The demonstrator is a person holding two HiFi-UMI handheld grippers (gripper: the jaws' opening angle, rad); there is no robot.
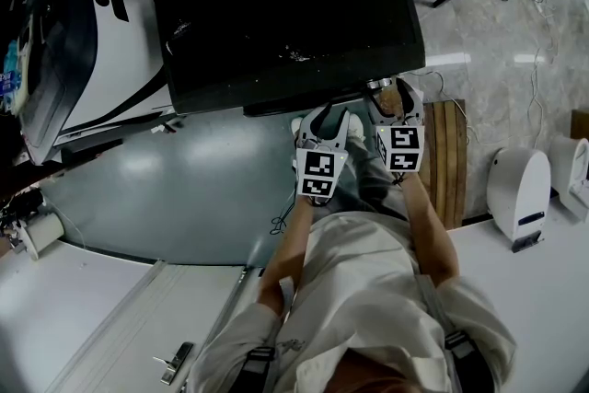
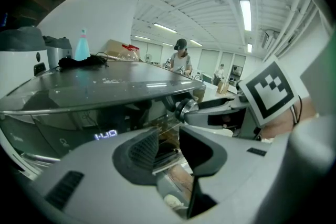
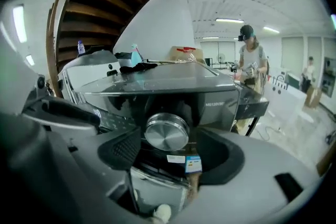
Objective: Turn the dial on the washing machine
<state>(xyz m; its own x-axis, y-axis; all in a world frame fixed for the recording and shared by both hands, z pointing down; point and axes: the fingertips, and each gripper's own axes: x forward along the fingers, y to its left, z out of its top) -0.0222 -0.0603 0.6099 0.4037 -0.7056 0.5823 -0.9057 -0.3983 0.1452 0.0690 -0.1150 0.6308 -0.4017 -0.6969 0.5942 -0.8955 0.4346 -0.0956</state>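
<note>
Pale stone floor [image 1: 488,32] spreads under us as we face the dark washing machine [image 1: 285,5]. Nearest, our right gripper [image 3: 168,147] has its jaws spread wide. The silver dial [image 3: 167,132] on the machine's front sits between their tips, and we see neither pad pressing on it. Just left of it, our left gripper [image 2: 168,147] hangs with jaws apart and nothing between them. Beyond the right gripper, toward its left on the machine's top, a teal bottle [image 3: 136,54] stands by a dark bundle [image 3: 137,67]. Farther off to the right, a person [image 3: 251,55] in a cap stands behind a dark bench [image 3: 253,104].
</note>
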